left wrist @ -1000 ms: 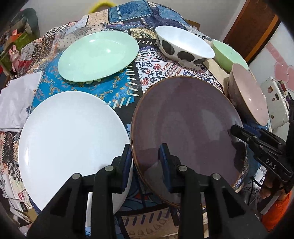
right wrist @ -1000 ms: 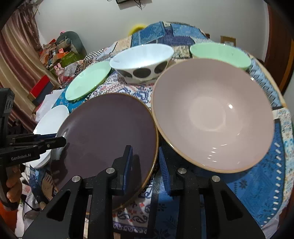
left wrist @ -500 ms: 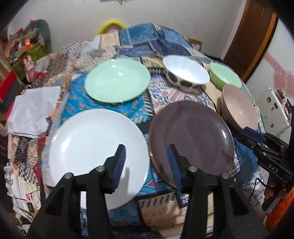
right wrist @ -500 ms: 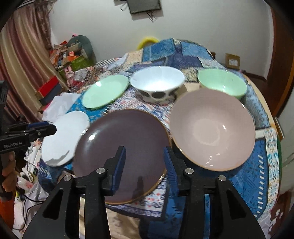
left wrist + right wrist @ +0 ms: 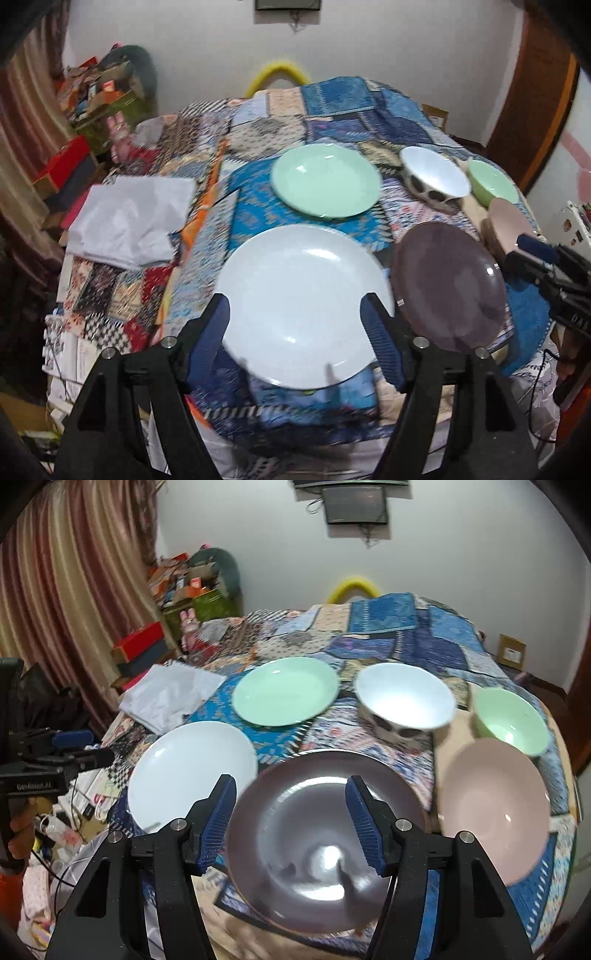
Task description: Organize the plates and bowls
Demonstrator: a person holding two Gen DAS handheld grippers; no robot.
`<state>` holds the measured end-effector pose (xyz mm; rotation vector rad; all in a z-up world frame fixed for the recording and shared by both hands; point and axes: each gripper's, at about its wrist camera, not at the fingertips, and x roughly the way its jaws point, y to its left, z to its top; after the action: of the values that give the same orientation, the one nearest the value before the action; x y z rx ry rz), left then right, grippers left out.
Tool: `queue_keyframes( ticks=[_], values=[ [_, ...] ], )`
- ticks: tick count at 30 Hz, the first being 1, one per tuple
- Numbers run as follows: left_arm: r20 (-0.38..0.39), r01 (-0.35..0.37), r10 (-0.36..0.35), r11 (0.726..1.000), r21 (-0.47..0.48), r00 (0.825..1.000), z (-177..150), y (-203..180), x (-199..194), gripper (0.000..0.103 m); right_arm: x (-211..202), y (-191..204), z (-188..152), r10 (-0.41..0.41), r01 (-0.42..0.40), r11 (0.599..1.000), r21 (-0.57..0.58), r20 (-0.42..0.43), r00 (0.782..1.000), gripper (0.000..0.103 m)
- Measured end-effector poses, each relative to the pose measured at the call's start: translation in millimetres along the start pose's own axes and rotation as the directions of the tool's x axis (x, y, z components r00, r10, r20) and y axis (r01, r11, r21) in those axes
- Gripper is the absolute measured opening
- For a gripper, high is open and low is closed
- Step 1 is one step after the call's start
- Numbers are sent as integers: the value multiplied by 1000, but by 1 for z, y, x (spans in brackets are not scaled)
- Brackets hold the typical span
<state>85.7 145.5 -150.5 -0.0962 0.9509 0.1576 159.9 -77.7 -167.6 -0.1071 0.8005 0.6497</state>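
Both grippers have drawn back from the brown plate [image 5: 325,834] at the desk's near edge, left gripper [image 5: 295,336] and right gripper [image 5: 291,819] fingers just opening, empty; plates and bowls all lie separate, nothing stacked.

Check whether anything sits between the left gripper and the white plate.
Nothing visible does. The left gripper hangs open above the white plate, its jaws having just been opening and holding nothing. The dark plate lies off to the right, the green plate beyond.
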Motion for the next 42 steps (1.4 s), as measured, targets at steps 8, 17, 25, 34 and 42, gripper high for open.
queue_keyframes(
  ticks=[8, 17, 25, 34, 42],
  values=[
    [-66, -25, 20, 996, -80, 998, -22, 40, 23, 74, 43, 26, 14, 37, -42, 996, -79, -70, 997, 58],
    [-134, 1, -22, 988, -153, 991, -39, 63, 59, 74, 91, 42, 25, 40, -67, 985, -158, -169, 985, 58],
    [-180, 49, -87, 978, -201, 980, -46, 73, 85, 63, 131, 49, 27, 65, -125, 973, -195, -288, 955, 43],
    [-208, 118, -166, 967, -225, 964, -52, 71, 102, 43, 156, 48, 28, 70, -154, 968, -197, -376, 924, 28],
    [-191, 143, -187, 964, -223, 964, -50, 67, 106, 41, 171, 46, 25, 87, -178, 969, -173, -432, 898, 26]
  ],
)
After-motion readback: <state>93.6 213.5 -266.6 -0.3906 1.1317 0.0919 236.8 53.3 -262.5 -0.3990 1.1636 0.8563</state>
